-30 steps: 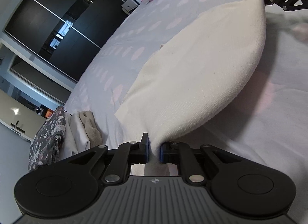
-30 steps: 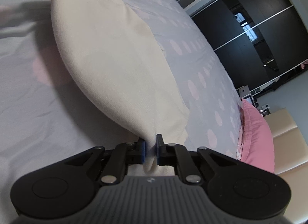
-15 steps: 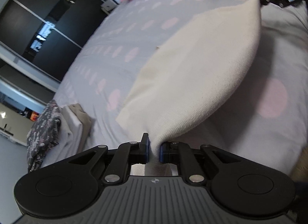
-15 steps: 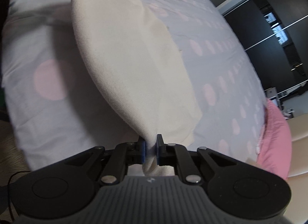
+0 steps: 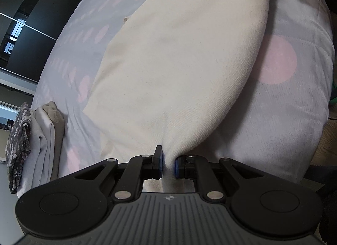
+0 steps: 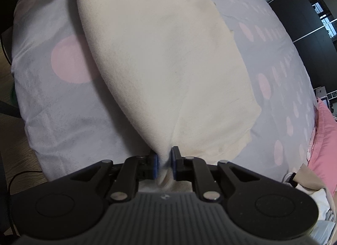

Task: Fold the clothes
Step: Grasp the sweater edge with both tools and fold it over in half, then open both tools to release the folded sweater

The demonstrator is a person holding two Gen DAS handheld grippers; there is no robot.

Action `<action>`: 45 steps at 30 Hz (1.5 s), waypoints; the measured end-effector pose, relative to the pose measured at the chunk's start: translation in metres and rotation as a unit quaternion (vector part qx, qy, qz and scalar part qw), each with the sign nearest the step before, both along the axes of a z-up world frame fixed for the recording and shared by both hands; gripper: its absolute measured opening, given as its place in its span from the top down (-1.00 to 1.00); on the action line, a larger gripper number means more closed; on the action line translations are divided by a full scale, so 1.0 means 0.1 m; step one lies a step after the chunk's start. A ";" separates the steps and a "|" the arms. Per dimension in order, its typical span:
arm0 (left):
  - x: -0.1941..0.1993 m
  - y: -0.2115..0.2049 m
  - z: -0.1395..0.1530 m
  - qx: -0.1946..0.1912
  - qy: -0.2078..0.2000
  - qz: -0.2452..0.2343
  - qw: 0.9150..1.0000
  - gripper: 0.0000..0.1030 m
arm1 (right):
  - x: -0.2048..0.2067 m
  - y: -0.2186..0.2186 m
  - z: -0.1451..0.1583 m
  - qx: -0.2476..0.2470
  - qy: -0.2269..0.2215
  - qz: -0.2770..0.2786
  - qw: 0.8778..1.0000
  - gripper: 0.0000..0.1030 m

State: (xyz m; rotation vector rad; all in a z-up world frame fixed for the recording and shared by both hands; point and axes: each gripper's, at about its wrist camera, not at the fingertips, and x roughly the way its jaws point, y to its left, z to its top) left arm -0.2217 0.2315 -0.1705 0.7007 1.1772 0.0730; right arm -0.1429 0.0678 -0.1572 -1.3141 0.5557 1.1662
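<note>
While the cream garment (image 5: pixel 179 65) stretches over the bed (image 5: pixel 294 118), the left gripper (image 5: pixel 168 163) pinches one corner; the right gripper's (image 6: pixel 163 166) jaws are opening around the other.

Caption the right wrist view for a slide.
Right gripper, jaws opening, with cream cloth corner between them over the dotted bed.

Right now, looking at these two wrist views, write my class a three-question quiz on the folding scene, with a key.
1. True or false: the left gripper pinches the cream cloth.
2. What lies left of the cloth in the left view? A) folded pile B) basket C) shoes
3. Fill in: the bedsheet has pink ____.

Key: 1 true. 2 A, the pile. 3 dots.
</note>
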 end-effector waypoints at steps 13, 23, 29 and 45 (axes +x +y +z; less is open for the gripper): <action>-0.07 0.06 0.21 -0.066 -0.023 0.022 0.997 0.53 | 0.01 -0.07 0.11 0.015 0.026 -0.013 0.999 0.09; 0.00 0.18 0.48 -0.139 -0.061 0.056 0.987 0.46 | 0.09 -0.11 0.41 0.079 0.082 -0.028 0.993 -0.15; 0.07 0.27 0.62 -0.187 -0.081 0.076 0.976 0.45 | 0.25 -0.09 0.56 0.139 0.114 -0.085 0.980 -0.17; 0.11 0.55 0.70 -0.163 -0.039 0.129 0.977 -0.02 | 0.52 0.02 0.52 0.147 0.132 -0.140 0.970 -0.37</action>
